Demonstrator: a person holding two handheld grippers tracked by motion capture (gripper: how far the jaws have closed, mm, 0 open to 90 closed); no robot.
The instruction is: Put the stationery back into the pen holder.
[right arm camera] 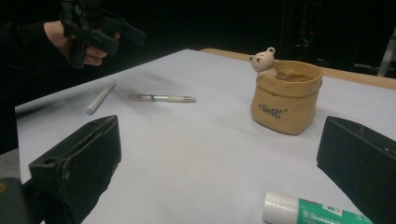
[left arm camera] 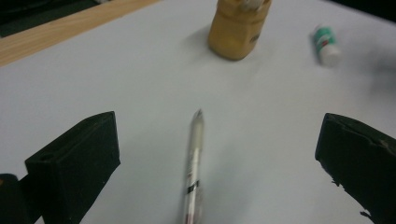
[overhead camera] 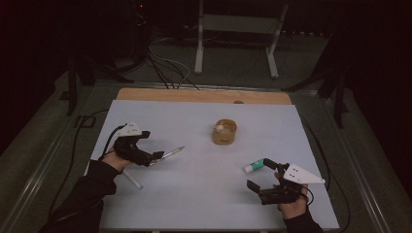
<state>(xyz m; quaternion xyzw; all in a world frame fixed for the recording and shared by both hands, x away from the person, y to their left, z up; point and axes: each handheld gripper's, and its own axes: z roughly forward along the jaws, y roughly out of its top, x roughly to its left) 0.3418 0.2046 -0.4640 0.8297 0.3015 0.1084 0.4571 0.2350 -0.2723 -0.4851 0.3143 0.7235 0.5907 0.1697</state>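
A silver pen (overhead camera: 172, 153) lies on the pale blue table mat (overhead camera: 204, 184). My left gripper (overhead camera: 152, 146) hovers over its near end, open. In the left gripper view the pen (left arm camera: 193, 168) lies on the mat between the wide jaws (left arm camera: 217, 128), untouched. A tan pouch-shaped pot (overhead camera: 224, 132) with a small bear figure (right arm camera: 264, 60) on its rim stands mid-table. A green and white glue stick (overhead camera: 253, 166) lies right of centre, and my right gripper (overhead camera: 260, 174) stands open just behind it. The right gripper view has the glue stick (right arm camera: 313, 212) low between its open jaws (right arm camera: 219, 126).
A white stick-shaped pen (overhead camera: 131, 179) lies under the left forearm, seen as the white pen (right arm camera: 100, 98) in the right gripper view. A wooden strip (overhead camera: 204, 95) borders the mat's far edge. Cables (overhead camera: 165, 68) and a metal stand (overhead camera: 238, 29) lie beyond the table.
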